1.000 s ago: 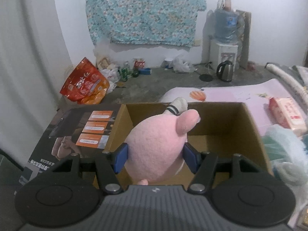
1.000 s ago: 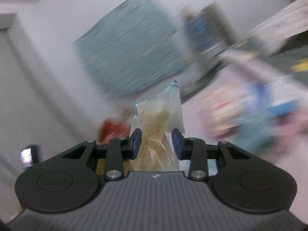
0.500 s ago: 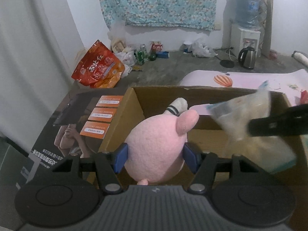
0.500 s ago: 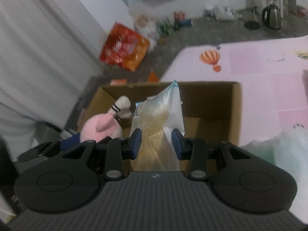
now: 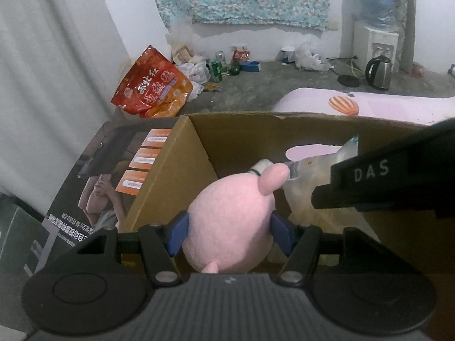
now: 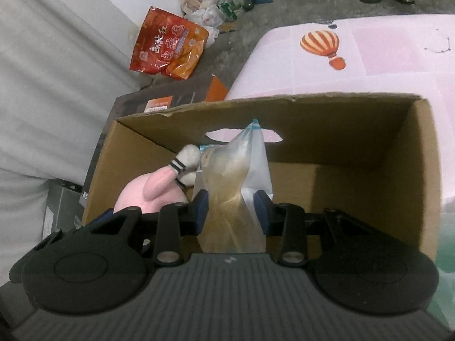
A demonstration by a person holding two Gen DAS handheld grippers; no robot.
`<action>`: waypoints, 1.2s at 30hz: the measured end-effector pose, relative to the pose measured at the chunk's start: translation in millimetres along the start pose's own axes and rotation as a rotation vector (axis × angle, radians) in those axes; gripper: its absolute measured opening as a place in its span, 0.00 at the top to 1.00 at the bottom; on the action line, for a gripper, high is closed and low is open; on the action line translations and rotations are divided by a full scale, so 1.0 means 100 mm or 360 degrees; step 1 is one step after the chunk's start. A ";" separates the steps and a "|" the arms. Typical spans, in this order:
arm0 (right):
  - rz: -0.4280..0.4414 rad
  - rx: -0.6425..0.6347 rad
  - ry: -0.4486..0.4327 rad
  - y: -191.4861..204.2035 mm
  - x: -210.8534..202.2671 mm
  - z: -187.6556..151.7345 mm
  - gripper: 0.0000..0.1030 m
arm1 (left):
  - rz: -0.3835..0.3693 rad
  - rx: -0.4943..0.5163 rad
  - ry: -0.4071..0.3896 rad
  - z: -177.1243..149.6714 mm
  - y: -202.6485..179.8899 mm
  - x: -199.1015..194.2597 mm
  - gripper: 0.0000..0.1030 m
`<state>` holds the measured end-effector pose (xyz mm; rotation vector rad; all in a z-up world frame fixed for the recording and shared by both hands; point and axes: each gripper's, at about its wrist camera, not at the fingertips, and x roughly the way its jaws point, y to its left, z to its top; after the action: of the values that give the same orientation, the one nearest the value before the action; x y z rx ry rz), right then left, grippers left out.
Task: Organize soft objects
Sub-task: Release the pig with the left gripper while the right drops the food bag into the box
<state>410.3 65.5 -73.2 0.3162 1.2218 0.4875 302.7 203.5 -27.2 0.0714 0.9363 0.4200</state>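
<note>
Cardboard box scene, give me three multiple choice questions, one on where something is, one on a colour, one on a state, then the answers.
1. Where is the pink plush toy?
A. on the floor by the kettle
B. over the open cardboard box
C. on the balloon mat

2. What colour is the snack bag on the floor?
A. red and orange
B. green
C. black

3. What does the right gripper hold?
A. nothing
B. a clear plastic bag
C. a bottle

Answers: 1 B, the left gripper holds it inside the box walls. 2 A, its print shows. 3 B, the bag sits between the fingers.
</note>
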 end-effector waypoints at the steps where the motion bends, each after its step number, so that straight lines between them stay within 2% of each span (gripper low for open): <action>1: -0.0001 0.0000 0.0004 0.00 0.02 0.00 0.64 | 0.0016 0.0006 -0.0007 0.00 -0.01 0.01 0.37; 5: 0.0005 0.0014 0.0011 -0.03 0.11 0.01 0.60 | 0.0064 0.0046 -0.0027 0.00 -0.06 0.04 0.33; 10: 0.0009 0.0042 0.0004 -0.05 0.10 0.03 0.38 | 0.0060 0.0079 -0.0009 -0.01 -0.10 0.07 0.29; 13: 0.0021 0.0030 -0.0029 -0.02 0.03 0.05 0.35 | 0.0043 0.0077 0.0001 -0.01 -0.10 0.07 0.28; 18: 0.0094 0.0052 -0.0103 -0.02 -0.15 0.09 0.33 | 0.0029 0.0083 -0.0041 -0.02 -0.10 -0.01 0.20; 20: 0.0137 0.0075 -0.0139 -0.05 -0.26 0.10 0.33 | 0.0019 0.0083 -0.0065 -0.01 -0.09 -0.07 0.14; 24: 0.0238 0.0122 -0.0217 -0.11 -0.54 0.10 0.33 | -0.0028 0.0055 -0.0097 -0.01 -0.02 -0.23 0.13; 27: 0.0346 0.0142 -0.0272 -0.18 -0.83 0.03 0.33 | -0.0113 -0.0006 -0.0138 -0.04 0.11 -0.43 0.20; 29: 0.0415 0.0124 -0.0333 -0.25 -1.09 -0.09 0.33 | -0.0198 -0.0043 -0.0159 -0.06 0.22 -0.57 0.34; 32: 0.0488 0.0099 -0.0419 -0.44 -1.48 -0.33 0.33 | -0.0291 -0.0089 -0.0167 -0.12 0.34 -0.71 0.43; 36: 0.0570 0.0174 -0.0494 -0.88 -1.98 -0.74 0.33 | -0.0354 -0.0123 -0.0183 -0.18 0.44 -0.89 0.47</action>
<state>305.6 -114.1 22.6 0.6855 0.8921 0.6532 228.1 207.9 40.5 -0.0778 0.8037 0.2432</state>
